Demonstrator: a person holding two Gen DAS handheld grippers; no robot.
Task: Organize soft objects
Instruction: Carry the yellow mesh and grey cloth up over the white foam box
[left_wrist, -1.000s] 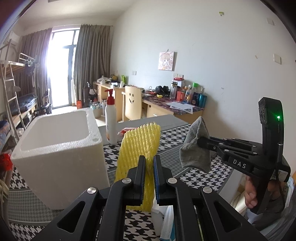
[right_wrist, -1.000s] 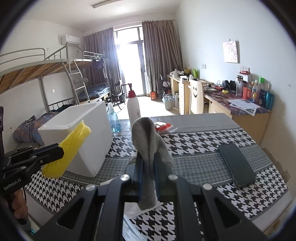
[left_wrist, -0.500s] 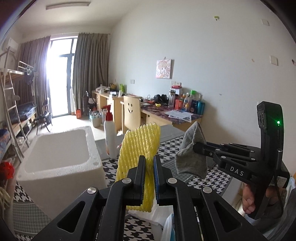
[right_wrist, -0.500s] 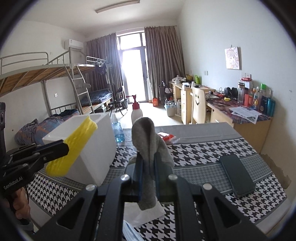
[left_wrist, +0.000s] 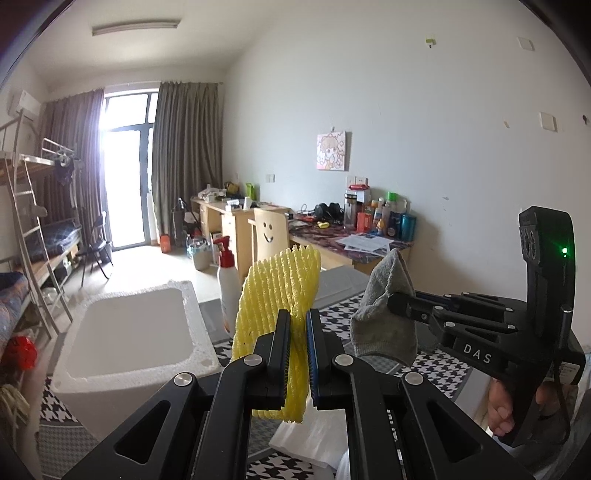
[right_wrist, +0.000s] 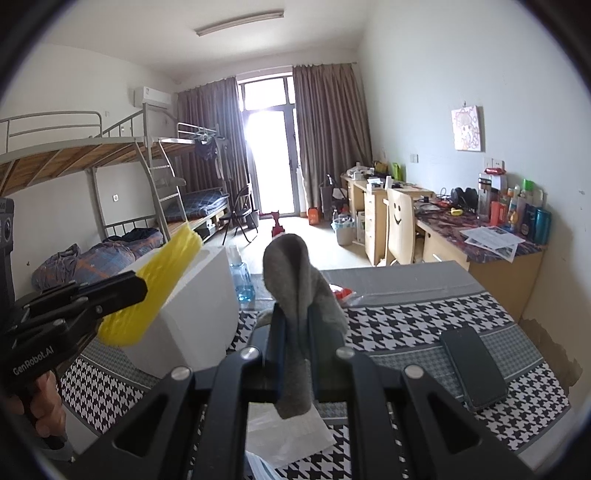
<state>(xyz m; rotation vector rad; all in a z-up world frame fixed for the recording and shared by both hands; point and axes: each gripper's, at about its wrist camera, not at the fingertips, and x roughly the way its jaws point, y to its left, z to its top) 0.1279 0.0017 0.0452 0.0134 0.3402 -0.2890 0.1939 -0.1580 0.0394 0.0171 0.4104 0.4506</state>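
Houndstooth tablecloth (right_wrist: 424, 325) in a bunk-bed dorm room. One foam box (left_wrist: 136, 339), one phone (right_wrist: 474, 365). Left gripper (left_wrist: 297, 332) clamped on yellow foam net (left_wrist: 277, 291), right gripper (right_wrist: 295, 332) on grey sock (right_wrist: 291, 280).

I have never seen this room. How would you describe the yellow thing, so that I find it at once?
Find the big white foam box on the checked table. Just right of it, above the table, the left gripper pinches a yellow foam net sleeve between its fingers. The grey cloth held beside it is smooth and dull; only the sleeve is bright yellow with ribbed mesh.

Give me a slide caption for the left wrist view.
Left hand-held gripper clamps a yellow foam net beside a white foam box; right hand-held gripper holds a grey sock.
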